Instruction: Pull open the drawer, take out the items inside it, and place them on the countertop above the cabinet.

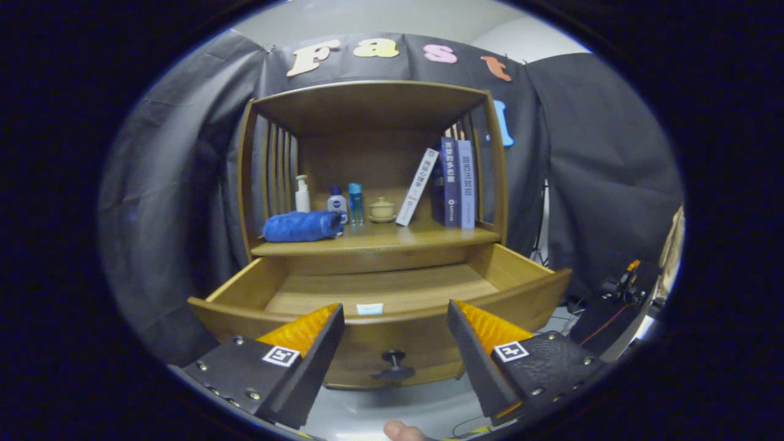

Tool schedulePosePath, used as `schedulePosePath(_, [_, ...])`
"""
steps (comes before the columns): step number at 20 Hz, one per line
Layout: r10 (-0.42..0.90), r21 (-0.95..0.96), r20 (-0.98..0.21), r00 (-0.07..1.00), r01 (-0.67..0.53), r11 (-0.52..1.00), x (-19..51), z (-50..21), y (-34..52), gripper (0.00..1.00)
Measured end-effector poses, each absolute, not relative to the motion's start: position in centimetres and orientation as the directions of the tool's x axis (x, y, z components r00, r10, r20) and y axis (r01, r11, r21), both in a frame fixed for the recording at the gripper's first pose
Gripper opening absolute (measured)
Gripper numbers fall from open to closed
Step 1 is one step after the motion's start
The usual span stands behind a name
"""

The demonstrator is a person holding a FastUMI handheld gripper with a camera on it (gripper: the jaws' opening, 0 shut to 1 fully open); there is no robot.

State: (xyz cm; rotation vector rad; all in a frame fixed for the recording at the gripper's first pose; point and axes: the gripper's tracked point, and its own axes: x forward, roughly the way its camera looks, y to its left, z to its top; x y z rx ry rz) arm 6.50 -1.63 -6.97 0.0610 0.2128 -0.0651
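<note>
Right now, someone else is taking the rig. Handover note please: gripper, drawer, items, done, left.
Gripper: open, holding nothing, fingers either side of the drawer front, knob between them.
Drawer: pulled open; the floor in view looks bare apart from a small pale tag near the front edge.
Countertop: blue towel, three bottles, small lidded cup, books.
Done: drawer open. Left: check the tag and the near side of the drawer.

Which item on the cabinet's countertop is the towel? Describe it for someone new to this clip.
On the wooden cabinet, look at the countertop above the open drawer, beyond the open tongs. The blue rolled towel lies at its left front, the only soft thing beside upright bottles.
</note>
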Motion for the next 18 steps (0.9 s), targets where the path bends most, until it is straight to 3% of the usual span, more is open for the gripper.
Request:
schedulePosePath(6, [0.033, 0.095, -0.394, 0.918, 0.005, 0.995, 12.9, -4.9, 1.3, 1.00])
schedulePosePath(10, [0.057, 0.021, -0.530, 0.846, -0.054, 0.998, 17.0, -7.3, 2.0, 1.00])
schedulePosePath(18, [0.000, -0.040, -0.833, 0.553, -0.060, 0.997, 18.5, -16.8, 1.3, 1.00])
